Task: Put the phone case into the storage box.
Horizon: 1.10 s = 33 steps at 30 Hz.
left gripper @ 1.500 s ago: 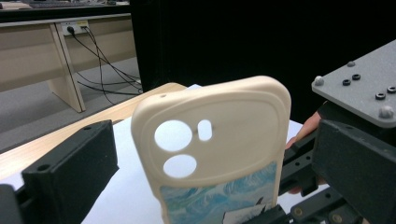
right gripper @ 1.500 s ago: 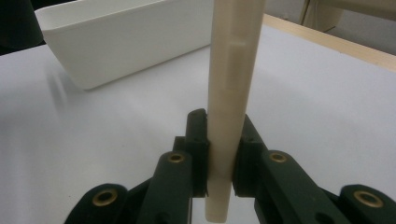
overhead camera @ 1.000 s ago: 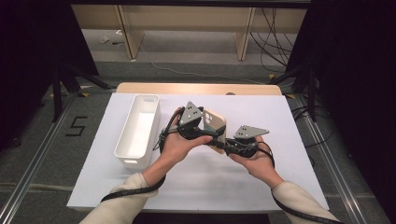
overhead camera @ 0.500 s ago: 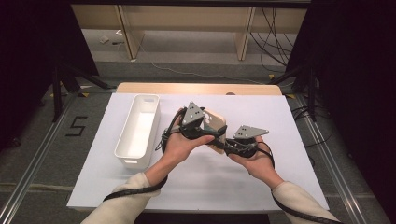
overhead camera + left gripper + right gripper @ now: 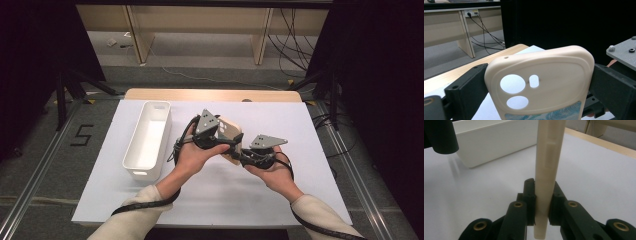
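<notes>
phone case [image 5: 541,82] bottom beyond frame edge

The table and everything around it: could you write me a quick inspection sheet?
Surface: white sheet over a wooden table.
Job's things: cream rubbery phone case, held in the air on edge.
Clutter: white oblong plastic bin, nothing seen inside.
Grippers: right gripper clamps the case's thin edge; left gripper spans its width, jaws have just been closing.
Cables: black leads trail along the sleeves.
Surroundings: grey floor, wooden bench legs, loose wires.

White bin [image 5: 148,141] just left of hands; open white tabletop [image 5: 300,130] right & front.
</notes>
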Motion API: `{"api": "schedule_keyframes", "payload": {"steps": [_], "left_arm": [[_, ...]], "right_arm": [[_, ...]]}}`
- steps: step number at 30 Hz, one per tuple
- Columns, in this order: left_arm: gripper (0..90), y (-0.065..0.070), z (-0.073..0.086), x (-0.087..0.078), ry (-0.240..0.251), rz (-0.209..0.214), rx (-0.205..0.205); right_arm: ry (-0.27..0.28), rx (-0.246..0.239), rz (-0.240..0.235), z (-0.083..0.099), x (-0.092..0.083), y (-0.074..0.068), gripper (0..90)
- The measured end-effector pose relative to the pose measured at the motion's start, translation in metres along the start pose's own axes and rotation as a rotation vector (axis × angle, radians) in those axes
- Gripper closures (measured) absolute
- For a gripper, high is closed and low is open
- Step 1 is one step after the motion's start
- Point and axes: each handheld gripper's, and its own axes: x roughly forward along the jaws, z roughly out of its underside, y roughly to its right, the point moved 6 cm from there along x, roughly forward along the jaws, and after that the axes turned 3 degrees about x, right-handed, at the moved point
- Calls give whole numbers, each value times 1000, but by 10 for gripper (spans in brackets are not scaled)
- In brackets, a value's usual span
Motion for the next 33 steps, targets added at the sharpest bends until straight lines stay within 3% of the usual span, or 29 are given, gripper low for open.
{"api": "schedule_keyframes", "payload": {"steps": [24, 28, 33], "left_arm": [[100, 0, 0, 0, 11, 18, -18], [102, 0, -1, 0, 10, 18, -13], [104, -3, -2, -1, 12, 13, -8]], "right_arm": [[-2, -13, 13, 1, 1, 1, 780], [1, -14, 17, 0, 0, 1, 699], [9, 12, 17, -1, -1, 4, 499]]}}
